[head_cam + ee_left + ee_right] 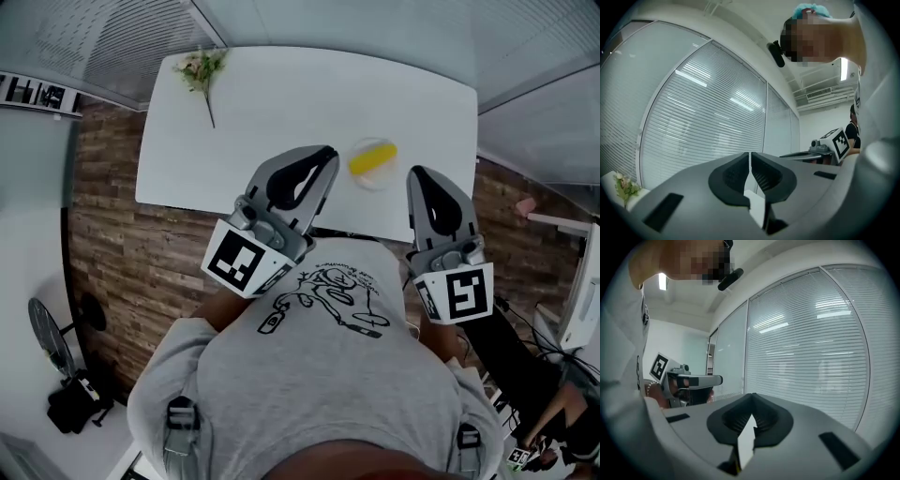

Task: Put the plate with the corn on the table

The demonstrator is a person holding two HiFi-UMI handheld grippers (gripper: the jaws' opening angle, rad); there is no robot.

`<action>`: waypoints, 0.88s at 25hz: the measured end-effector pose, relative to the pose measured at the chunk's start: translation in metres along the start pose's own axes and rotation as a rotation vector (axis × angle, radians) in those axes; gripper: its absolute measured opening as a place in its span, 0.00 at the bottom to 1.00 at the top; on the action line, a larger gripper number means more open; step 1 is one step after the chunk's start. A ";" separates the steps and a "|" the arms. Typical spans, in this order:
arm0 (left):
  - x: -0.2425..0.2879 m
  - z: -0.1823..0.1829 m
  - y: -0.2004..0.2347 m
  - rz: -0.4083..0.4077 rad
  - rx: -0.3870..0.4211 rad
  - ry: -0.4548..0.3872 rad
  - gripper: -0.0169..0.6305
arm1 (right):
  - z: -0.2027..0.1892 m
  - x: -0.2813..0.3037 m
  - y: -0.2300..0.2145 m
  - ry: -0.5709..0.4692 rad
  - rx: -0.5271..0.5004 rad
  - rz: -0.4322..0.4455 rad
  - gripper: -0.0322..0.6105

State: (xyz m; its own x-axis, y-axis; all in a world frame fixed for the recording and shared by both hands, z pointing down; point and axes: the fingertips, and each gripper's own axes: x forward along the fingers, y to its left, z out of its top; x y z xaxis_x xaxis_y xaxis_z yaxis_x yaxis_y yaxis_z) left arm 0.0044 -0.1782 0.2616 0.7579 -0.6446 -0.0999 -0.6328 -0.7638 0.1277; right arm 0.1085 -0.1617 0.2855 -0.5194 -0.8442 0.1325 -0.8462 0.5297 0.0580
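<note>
A yellow corn cob [373, 157] lies on a small clear plate [372, 178] that rests on the white table [281, 112], near its front edge. My left gripper [327, 155] is held up in front of the person's chest, its tips just left of the plate, with its jaws shut and nothing between them. My right gripper [418, 174] hangs just right of the plate, also shut and empty. Both gripper views point up at the window blinds, so neither shows the plate. The left gripper [750, 159] and right gripper [752, 399] show closed jaws there.
A small flower sprig [202, 71] lies at the table's far left corner and also shows as flowers [624, 187] in the left gripper view. Wood flooring [112, 244] surrounds the table. A standing fan [49, 339] and a dark bag [75, 403] sit at lower left.
</note>
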 end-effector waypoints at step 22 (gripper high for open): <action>0.004 0.012 -0.009 -0.001 0.027 -0.013 0.07 | 0.023 -0.011 0.001 -0.042 -0.012 -0.026 0.06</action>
State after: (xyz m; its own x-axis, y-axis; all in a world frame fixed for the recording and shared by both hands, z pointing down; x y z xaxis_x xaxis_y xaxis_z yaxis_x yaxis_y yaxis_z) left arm 0.0115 -0.1740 0.2477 0.7563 -0.6443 -0.1131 -0.6364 -0.7647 0.1010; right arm 0.1105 -0.1539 0.2610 -0.5019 -0.8603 0.0892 -0.8581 0.5082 0.0732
